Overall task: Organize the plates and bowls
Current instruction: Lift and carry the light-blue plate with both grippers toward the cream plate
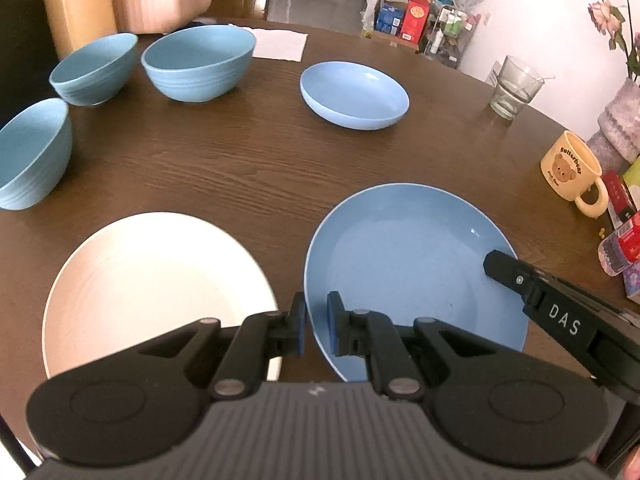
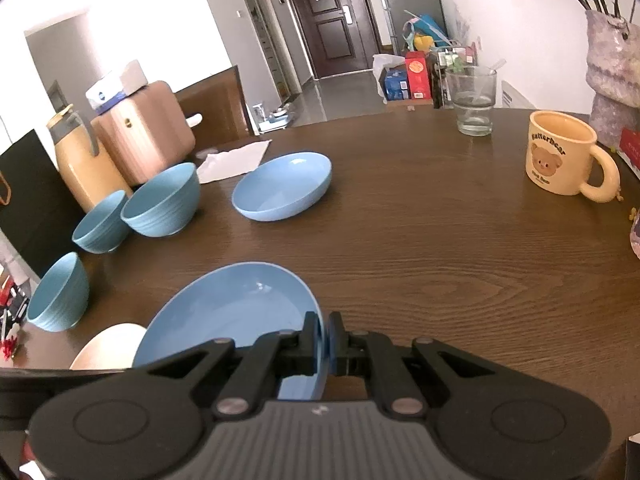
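A large blue plate [image 1: 412, 276] is held at two sides, a little off the brown table [image 1: 240, 168]. My left gripper [image 1: 317, 312] is shut on its near left rim. My right gripper [image 1: 495, 265] reaches in from the right and is shut on the right rim. In the right wrist view the right gripper [image 2: 325, 326] pinches the rim of the tilted blue plate [image 2: 232, 312]. A white plate [image 1: 156, 292] lies just left of it. Three blue bowls [image 1: 198, 62] stand at the far left, and a shallow blue dish [image 1: 354, 94] sits in the middle at the back.
A glass [image 1: 516, 86], a bear mug [image 1: 572, 166], a vase [image 1: 620, 128] and small boxes line the right edge. A white napkin [image 1: 280, 44] lies at the back. A yellow jug [image 2: 86, 156] and a pink case [image 2: 144, 128] stand behind the bowls.
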